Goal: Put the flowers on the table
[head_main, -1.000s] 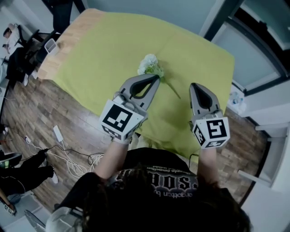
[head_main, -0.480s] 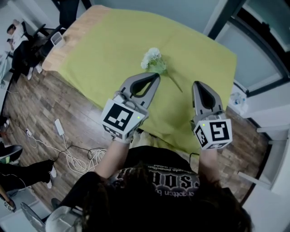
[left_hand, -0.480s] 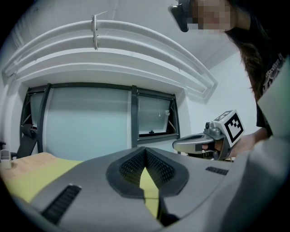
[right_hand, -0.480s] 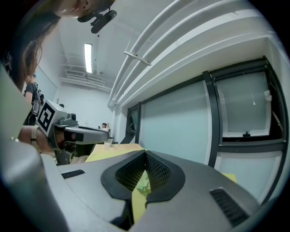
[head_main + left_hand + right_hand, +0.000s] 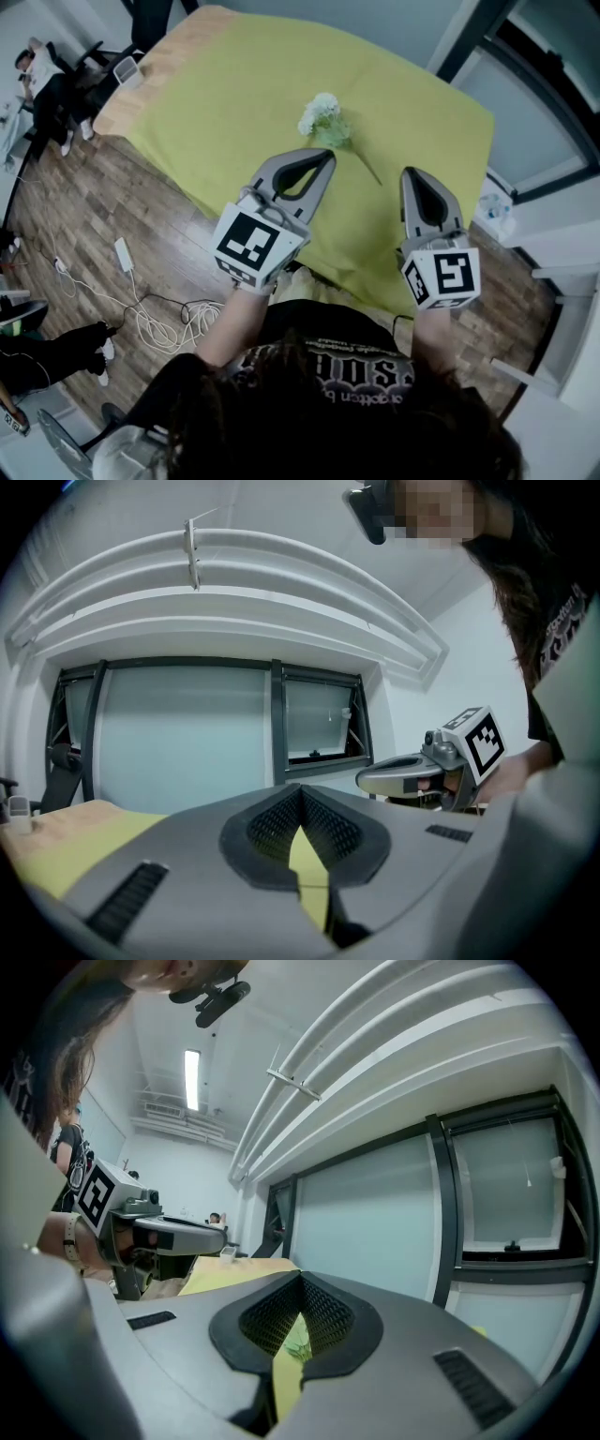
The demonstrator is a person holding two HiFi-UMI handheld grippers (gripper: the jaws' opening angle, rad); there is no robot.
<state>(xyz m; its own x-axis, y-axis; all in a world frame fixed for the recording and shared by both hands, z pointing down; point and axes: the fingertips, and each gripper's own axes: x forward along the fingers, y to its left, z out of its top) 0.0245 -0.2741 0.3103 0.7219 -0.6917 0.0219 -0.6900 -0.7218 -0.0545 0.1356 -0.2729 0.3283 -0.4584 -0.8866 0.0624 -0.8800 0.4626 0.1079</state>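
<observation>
A white flower (image 5: 321, 112) with a green stem lies on the yellow-green tablecloth (image 5: 234, 94) in the head view, past the middle of the table. My left gripper (image 5: 327, 156) hovers just short of the bloom, its jaws shut with nothing in them. To the right of the stem my right gripper (image 5: 410, 173) is also shut and empty. In the left gripper view the fingertips (image 5: 301, 791) meet, and the right gripper (image 5: 412, 778) shows beside them. The right gripper view shows its own closed tips (image 5: 302, 1280), the left gripper (image 5: 169, 1234), and a bit of green through the gap.
The table's bare wooden edge (image 5: 159, 56) shows at the far left, with a small white container (image 5: 126, 69) on it. Cables and a power strip (image 5: 123, 255) lie on the wood floor. A person sits at the far left (image 5: 37, 75). Dark window frames (image 5: 539, 66) run along the right.
Only the head view has drifted slightly, so the table sits a little higher in the picture. Both grippers stay shut and the flower lies where it was.
</observation>
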